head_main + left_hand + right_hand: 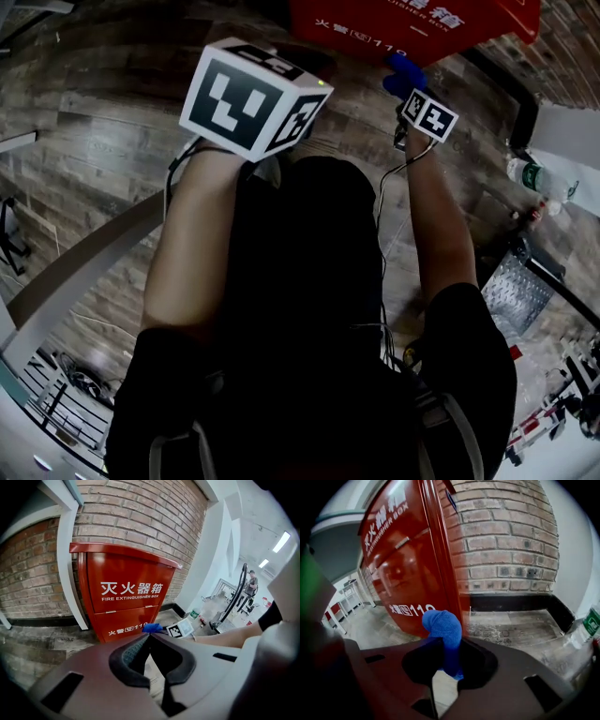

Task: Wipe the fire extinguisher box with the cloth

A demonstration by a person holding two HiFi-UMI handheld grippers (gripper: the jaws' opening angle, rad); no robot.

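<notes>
The fire extinguisher box [403, 23] stands at the top edge of the head view, red, with white print on its front. The person's two arms reach toward it. The left gripper [255, 98] is held back from the box. The right gripper [420, 101] is further forward, with a blue cloth [403, 80] at its tip, just beside the lower front of the box.

In the left gripper view, the box [126, 592] stands on the floor [42, 644] against a brick wall [140, 517]. The left gripper's jaws meet at their tips with nothing between them. This tool is closed and empty, well apart from the box. The cloth [152, 628] shows low in front of the box.

In the right gripper view, the jaws clamp the cloth [443, 627]. Its bunched end stands up beyond the jaw tips. The box [408, 564] fills the left of the picture, very near. The cloth lies in line with the lower front panel, near its right edge. Contact between cloth and panel cannot be confirmed. A bottle [590, 623] stands at the far right, on the floor.

Step in hand, as judged: bringing the cloth to the box. No wiped area is evident. The next move calls for pressing the bunched cloth flat against the front panel, then sweeping it across under steady pressure while the grip is kept firm.
</notes>
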